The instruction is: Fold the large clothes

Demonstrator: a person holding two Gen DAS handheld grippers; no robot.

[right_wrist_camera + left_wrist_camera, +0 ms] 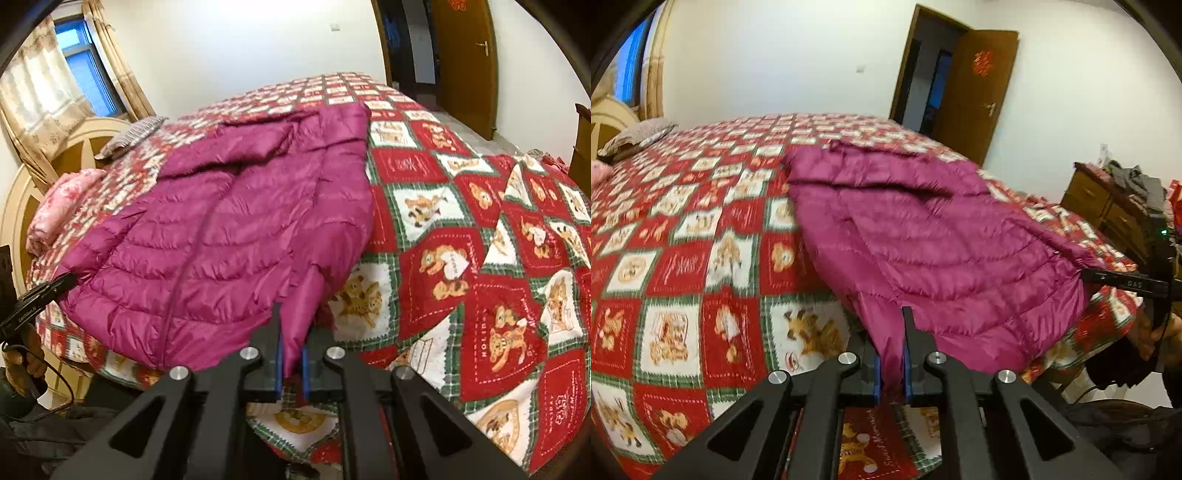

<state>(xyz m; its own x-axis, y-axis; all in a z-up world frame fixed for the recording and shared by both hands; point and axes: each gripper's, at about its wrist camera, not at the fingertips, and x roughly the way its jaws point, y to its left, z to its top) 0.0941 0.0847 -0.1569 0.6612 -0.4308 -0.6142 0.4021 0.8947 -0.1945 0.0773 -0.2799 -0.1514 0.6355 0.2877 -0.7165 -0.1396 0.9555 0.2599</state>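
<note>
Bedroom, bed under red teddy-bear quilt [683, 258]. Left wrist view: magenta puffer jacket [942, 240] spread on quilt, hem at near bed edge. Left gripper [892, 354] pinches jacket's hem corner between blue pads. Right gripper [1089, 275] grips opposite hem corner.

Right wrist view: jacket [229, 221] on quilt [461, 221], collar away. Right gripper [291, 354] pressed on hem fabric; left gripper [62, 282] at other corner.

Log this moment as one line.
left tool: shut on jacket hem | right tool: shut on jacket hem | jacket: spread on bedspread | fold: not yet made
</note>
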